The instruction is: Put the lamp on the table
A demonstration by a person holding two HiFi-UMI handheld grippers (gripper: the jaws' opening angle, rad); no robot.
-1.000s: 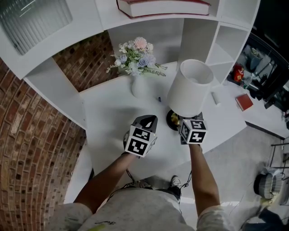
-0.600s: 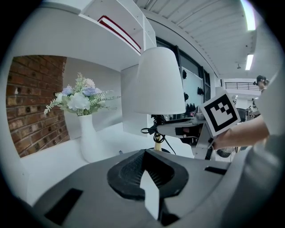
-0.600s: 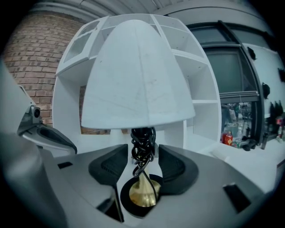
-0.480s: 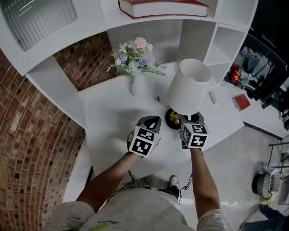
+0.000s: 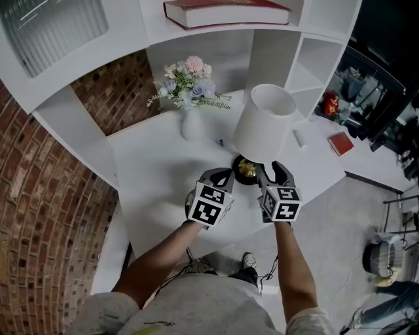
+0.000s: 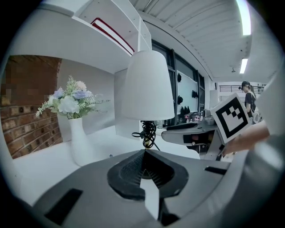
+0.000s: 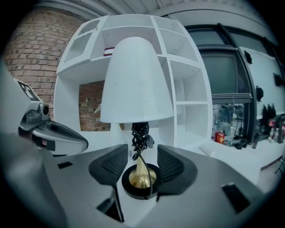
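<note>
The lamp [image 5: 264,123], with a white shade, a brass stem and a round black base [image 5: 245,169], stands upright on the white table [image 5: 157,163]. My right gripper [image 5: 273,171] is open at the base. In the right gripper view the base [image 7: 141,180] sits low between the spread jaws of the right gripper [image 7: 139,162], and the pads do not press on it. A coiled black cord [image 7: 140,131] wraps the stem. My left gripper [image 5: 219,175] hovers just left of the base, shut and empty. In the left gripper view its jaws [image 6: 144,167] point at the lamp [image 6: 148,87].
A white vase of flowers [image 5: 190,98] stands behind the lamp, left of it. White shelving [image 5: 275,46] rises at the table's back, with a red book [image 5: 226,10] on top. A small red book [image 5: 340,142] and a small white object [image 5: 299,138] lie to the right. The table's front edge is below my grippers.
The right gripper's jaws have spread and now show beside the lamp base. The lamp stays upright on the table. The left gripper has barely moved.
</note>
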